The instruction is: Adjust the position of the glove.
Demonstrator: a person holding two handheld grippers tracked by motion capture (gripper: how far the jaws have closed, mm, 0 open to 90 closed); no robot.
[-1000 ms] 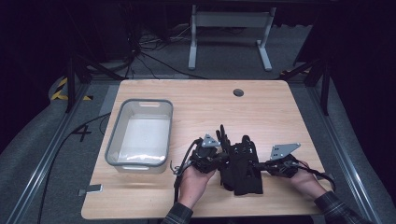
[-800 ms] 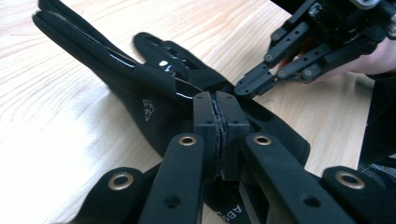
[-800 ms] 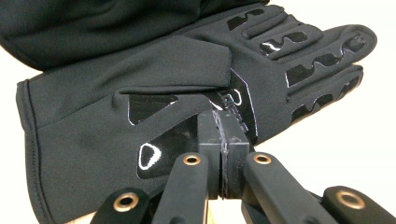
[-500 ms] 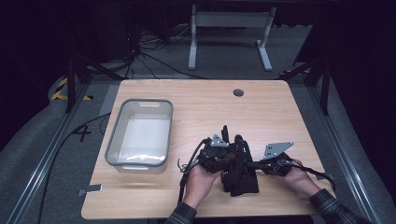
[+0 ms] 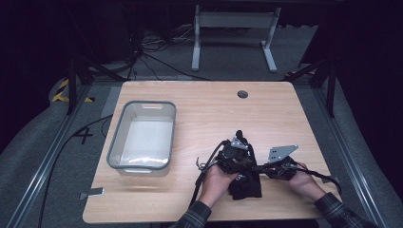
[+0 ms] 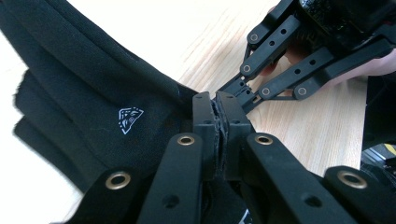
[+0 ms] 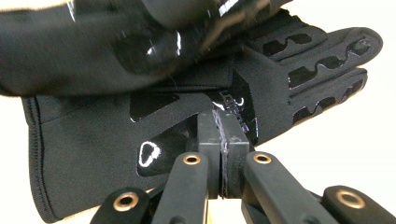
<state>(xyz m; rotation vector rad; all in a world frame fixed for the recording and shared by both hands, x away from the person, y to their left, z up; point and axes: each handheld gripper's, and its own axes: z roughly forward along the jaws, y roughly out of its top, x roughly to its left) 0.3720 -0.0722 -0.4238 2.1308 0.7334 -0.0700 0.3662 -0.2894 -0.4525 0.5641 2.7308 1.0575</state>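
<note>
black gloves (image 5: 247,183) two, one clear bin (image 5: 142,137), left gripper (image 6: 218,109) and right gripper (image 7: 223,123) fingers pinching glove fabric

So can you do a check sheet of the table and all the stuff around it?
Surface: wooden table, round hole near the far edge.
Job's things: black gloves near the front edge.
Clutter: clear bin at left; small grey tag at the front left corner.
Grippers: left gripper and right gripper shut on glove fabric.
Cables: black cable trails from the left gripper.
Surroundings: grey floor, metal stand, dark room.
</note>
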